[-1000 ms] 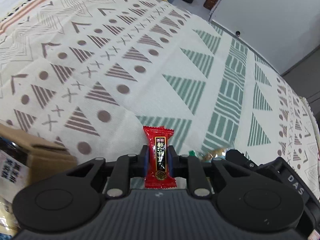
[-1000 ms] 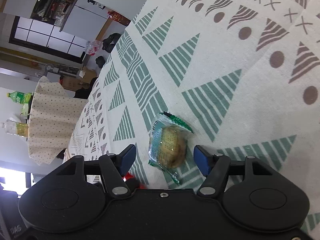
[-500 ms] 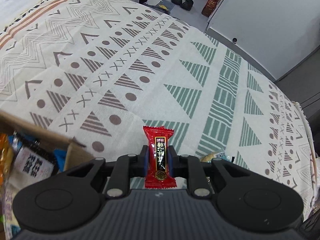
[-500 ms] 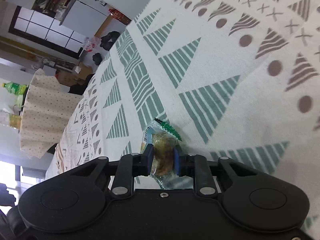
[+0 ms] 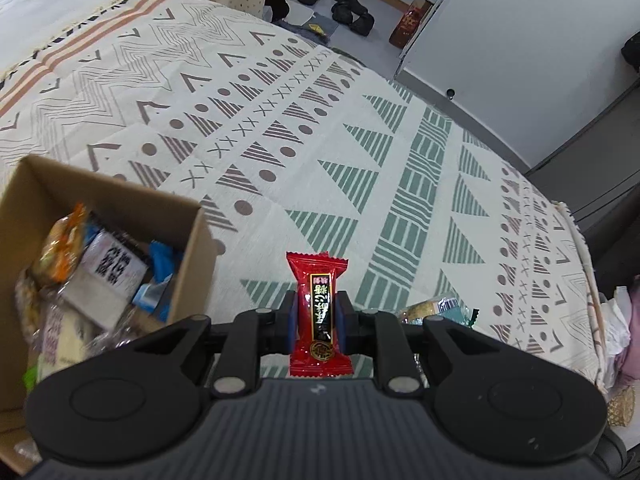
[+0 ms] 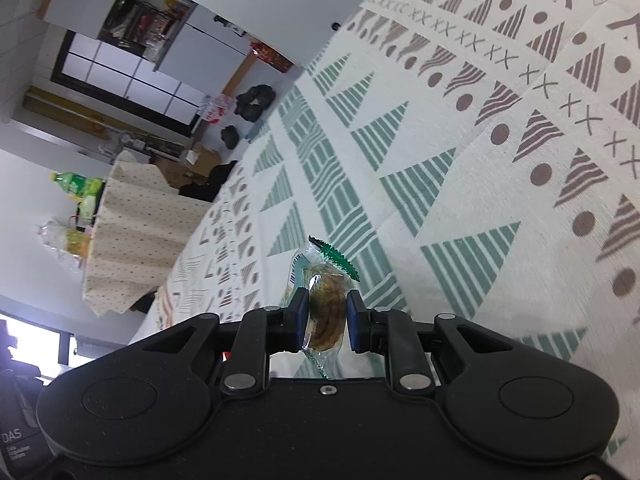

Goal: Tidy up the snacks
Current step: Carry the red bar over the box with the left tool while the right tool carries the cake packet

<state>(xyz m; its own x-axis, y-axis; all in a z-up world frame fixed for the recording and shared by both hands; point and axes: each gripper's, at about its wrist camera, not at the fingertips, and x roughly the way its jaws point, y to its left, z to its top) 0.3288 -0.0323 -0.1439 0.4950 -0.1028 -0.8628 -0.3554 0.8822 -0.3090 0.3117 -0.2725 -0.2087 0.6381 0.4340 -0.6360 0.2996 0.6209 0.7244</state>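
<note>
A red wrapped candy (image 5: 320,280) stands upright between the pads of my left gripper (image 5: 318,310), which is shut on it above the patterned cloth (image 5: 360,140). Left of it is an open cardboard box (image 5: 194,256) holding several snack packets. My right gripper (image 6: 327,314) is shut on a clear, green-edged packet with a round cookie (image 6: 326,296) inside, lifted off the cloth. That same cookie packet (image 5: 434,308) peeks out just right of my left gripper's fingers in the left wrist view.
The cloth-covered surface ends at the far right, where a fringe and bundled fabric (image 5: 616,320) lie. Beyond it are a white panel (image 5: 520,40), dark shoes on the floor (image 5: 352,12), and a draped table with bottles (image 6: 132,216).
My right gripper shut on the cookie packet and lifted it off the cloth. My left gripper rose with the red candy, and the open box has come into view on its left.
</note>
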